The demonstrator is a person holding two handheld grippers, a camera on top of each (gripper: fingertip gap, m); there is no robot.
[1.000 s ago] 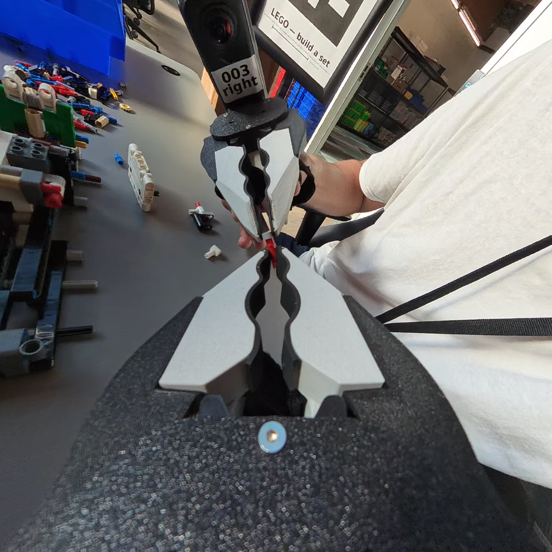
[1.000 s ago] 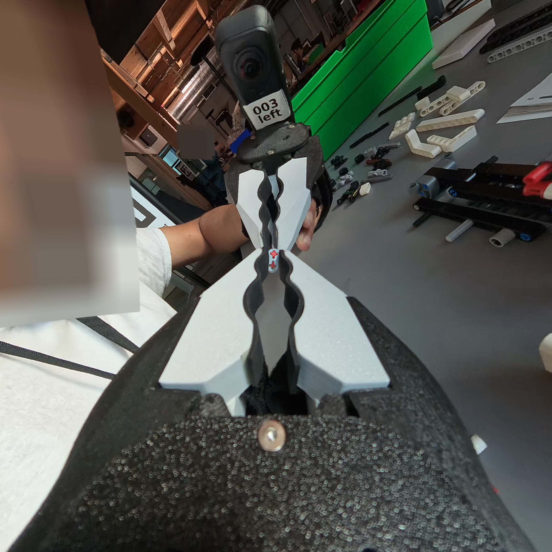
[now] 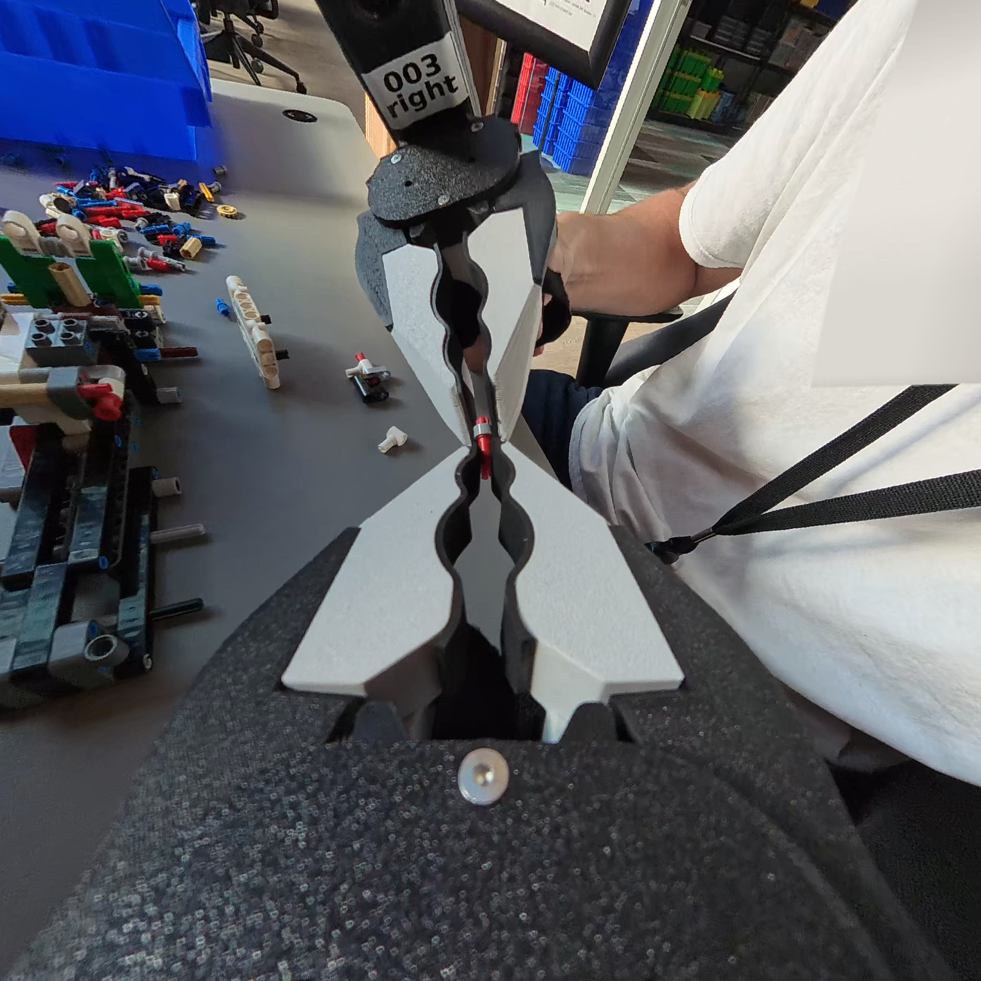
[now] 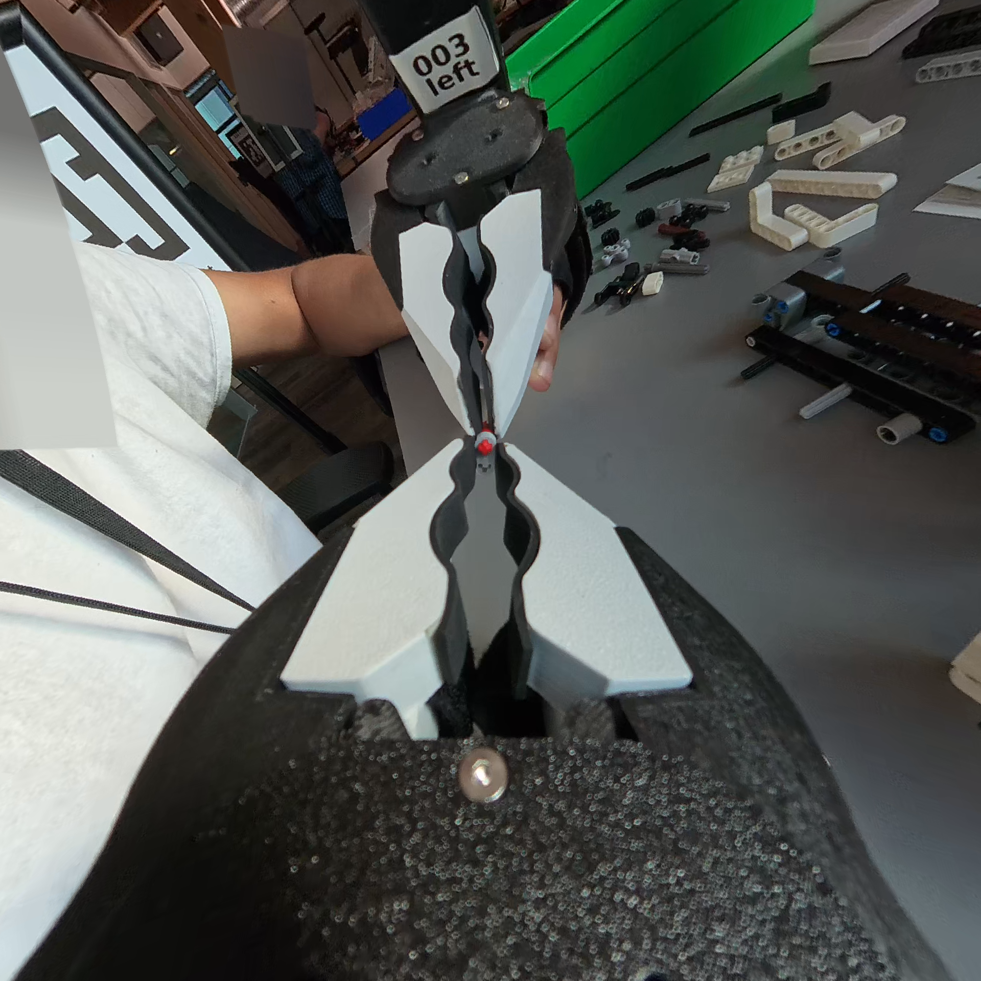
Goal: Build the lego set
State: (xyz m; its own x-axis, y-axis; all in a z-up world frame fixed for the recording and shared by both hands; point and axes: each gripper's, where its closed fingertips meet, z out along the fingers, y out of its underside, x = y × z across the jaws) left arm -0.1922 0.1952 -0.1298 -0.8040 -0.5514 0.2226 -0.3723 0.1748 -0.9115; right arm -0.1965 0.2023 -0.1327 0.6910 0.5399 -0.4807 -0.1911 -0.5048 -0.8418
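Observation:
In the left wrist view my left gripper is shut on a thin red axle pin that stands up out of its fingertips. My right gripper comes down from above, tip to tip with it, and is shut on a small grey connector that the red pin passes through. In the right wrist view my right gripper pinches the grey connector, with the red pin's end showing in its upper hole. The left gripper meets it from above. Both are held in the air by the table's near edge.
A grey table bears a black and grey brick build, a pile of small parts, a white beam and a blue bin. White beams, a black beam frame and a green bin lie on the other side. A person in a white shirt sits close. Only a small space, under 4 cm, lies between the two pairs of fingers.
The two grippers have stayed tip to tip. The red pin now shows above a grey ring in the right gripper's tips, where earlier only the pin's red end showed. Both grasps have held.

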